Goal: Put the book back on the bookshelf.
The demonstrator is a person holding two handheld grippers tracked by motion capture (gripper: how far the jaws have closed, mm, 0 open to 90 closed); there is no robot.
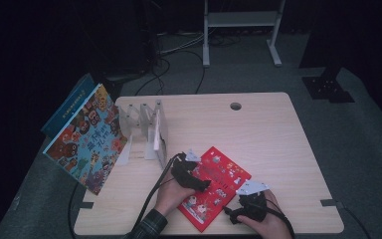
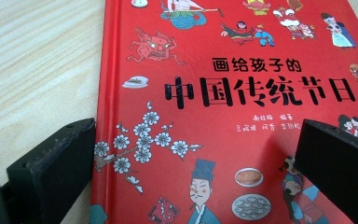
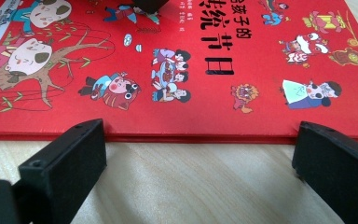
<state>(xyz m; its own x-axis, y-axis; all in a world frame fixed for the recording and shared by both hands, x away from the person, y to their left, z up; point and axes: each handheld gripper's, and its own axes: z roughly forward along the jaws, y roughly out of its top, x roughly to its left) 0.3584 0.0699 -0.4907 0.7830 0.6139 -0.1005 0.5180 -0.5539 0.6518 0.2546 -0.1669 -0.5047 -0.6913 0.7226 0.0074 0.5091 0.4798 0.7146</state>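
A red picture book [image 1: 218, 186] with cartoon figures and black Chinese title lies flat on the wooden table [image 1: 258, 134], near the front edge. My left gripper [image 1: 199, 183] hangs over the book's left half, jaws wide apart; in the left gripper view the red book [image 2: 223, 107] spreads beneath my open left gripper [image 2: 200, 172]. My right gripper [image 1: 235, 217] sits at the book's front right edge, just off it. In the right gripper view the red book [image 3: 177, 70] lies just beyond my open right gripper [image 3: 200, 163], with bare table between the jaws.
A clear acrylic book rack [image 1: 146, 129] stands at the table's left back part. A large colourful picture book [image 1: 87, 139] leans against its left side, with a blue book [image 1: 67, 107] behind it. A cable hole [image 1: 236, 106] sits near the far edge.
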